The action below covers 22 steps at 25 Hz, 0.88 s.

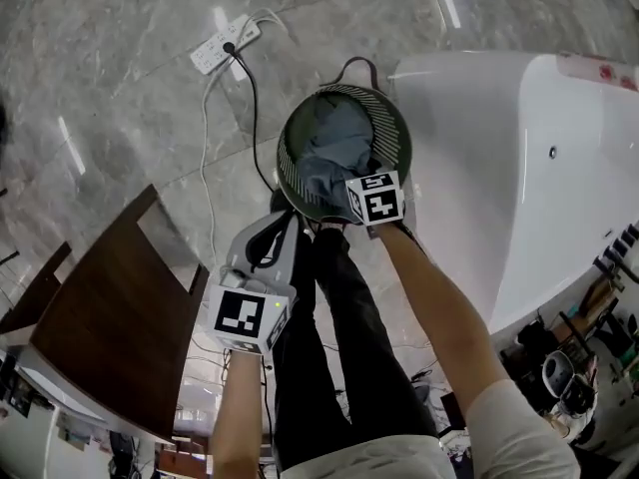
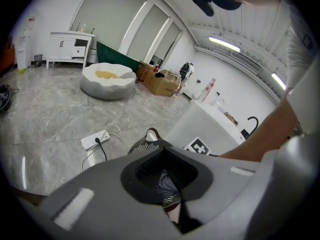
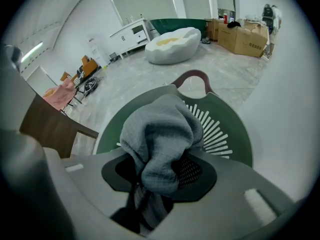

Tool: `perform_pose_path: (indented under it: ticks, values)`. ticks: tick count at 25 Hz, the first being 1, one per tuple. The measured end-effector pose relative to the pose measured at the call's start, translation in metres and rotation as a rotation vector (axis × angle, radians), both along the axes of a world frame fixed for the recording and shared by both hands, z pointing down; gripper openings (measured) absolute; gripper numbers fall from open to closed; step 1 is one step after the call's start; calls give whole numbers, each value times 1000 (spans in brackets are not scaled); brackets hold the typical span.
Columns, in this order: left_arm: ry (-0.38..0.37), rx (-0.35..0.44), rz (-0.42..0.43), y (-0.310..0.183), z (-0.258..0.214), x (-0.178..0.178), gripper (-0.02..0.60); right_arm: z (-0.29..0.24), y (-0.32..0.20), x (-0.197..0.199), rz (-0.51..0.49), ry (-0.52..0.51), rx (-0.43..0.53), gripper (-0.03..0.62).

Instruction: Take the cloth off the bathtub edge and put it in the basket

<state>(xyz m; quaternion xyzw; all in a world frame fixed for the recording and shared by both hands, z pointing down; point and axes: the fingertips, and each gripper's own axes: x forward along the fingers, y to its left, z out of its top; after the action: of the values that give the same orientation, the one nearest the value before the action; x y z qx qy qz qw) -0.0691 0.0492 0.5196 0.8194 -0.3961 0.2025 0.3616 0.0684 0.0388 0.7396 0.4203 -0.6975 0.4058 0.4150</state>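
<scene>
Right gripper (image 3: 159,186) pinches the crumpled grey cloth (image 3: 161,131) tight, round green slatted basket (image 3: 231,136) right beyond its jaws for the drop; left gripper (image 2: 175,204) closed, empty.

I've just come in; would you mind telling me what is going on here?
A person stands beside a white bathtub with a gripper in each hand. The right gripper is shut on a grey cloth and holds it at the mouth of the green basket on the floor. The cloth is bunched up and not yet released. The left gripper, jaws together with nothing in them, is held nearer the person.
</scene>
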Motion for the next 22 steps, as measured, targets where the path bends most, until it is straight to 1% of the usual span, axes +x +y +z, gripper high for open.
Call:
perform_pose_path:
  ticks: [4,7,12,14,18,22]
  values:
    - [-1,-39,31,2,-1,8,57,29,-5,-4,-21,29,-22,153]
    - [-13,-46,43,5,8,4,57,49,-5,-7,-15,55,-37,153]
    - [-9,-47,-12,0,33,-9,57,78,-15,-13,33,79,-36,153]
    - [-1,-48,-23,2,46,-9,58,90,-16,-14,42,86,-38,153]
    - [22,-55,-21,2,74,0,57,117,-14,-16,38,101,-45,153]
    - [38,-43,-40,-8,98,1,57,144,-17,-21,12,124,-46,154]
